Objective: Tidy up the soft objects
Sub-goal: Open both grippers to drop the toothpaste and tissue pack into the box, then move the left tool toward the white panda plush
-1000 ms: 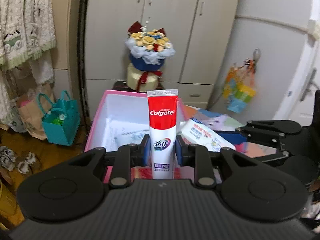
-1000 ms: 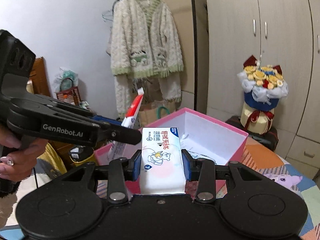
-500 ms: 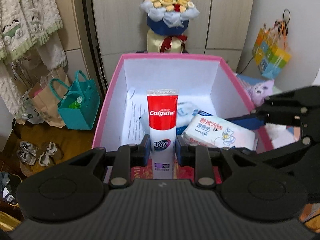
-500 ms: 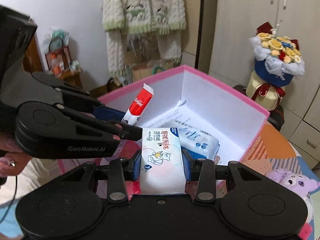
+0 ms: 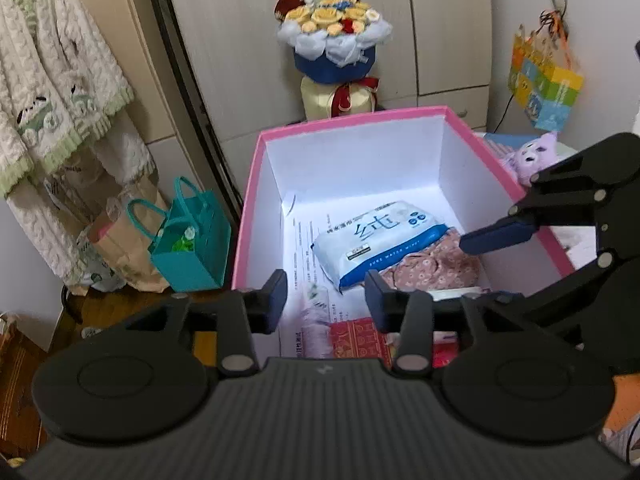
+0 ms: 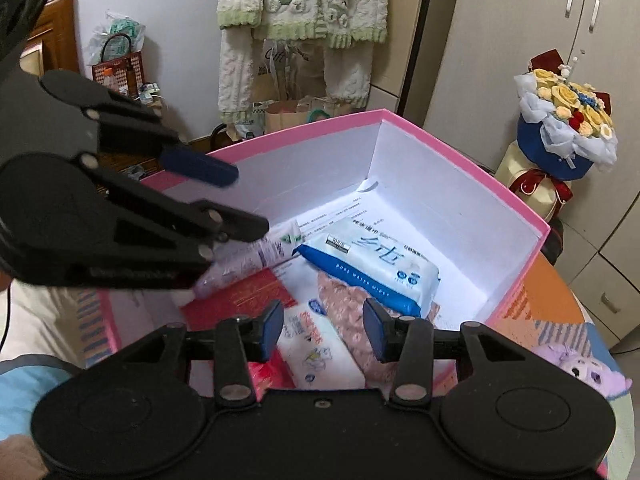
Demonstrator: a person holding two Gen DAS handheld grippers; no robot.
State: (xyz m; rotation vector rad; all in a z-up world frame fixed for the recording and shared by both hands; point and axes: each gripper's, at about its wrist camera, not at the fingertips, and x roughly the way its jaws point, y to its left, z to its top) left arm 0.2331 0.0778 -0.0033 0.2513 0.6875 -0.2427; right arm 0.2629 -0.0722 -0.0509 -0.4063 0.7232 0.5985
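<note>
- The left gripper (image 5: 326, 298) hung over the near edge of a pink box (image 5: 352, 118), its jaws opening, pads clear of the blurred toothpaste tube (image 6: 248, 256) below them inside the box.
- The right gripper (image 6: 324, 330) was also opening, its pads apart above a white tissue pack (image 6: 316, 344) lying in the box.
- Further in lay a blue-and-white wet-wipes pack (image 5: 378, 240) on a pink floral cloth (image 5: 436, 262).

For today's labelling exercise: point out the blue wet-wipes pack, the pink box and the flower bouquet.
blue wet-wipes pack (image 5: 380, 240), left wrist view, middle of its printed face.
pink box (image 6: 460, 160), right wrist view, top rim.
flower bouquet (image 5: 334, 26), left wrist view, its yellow blooms.
</note>
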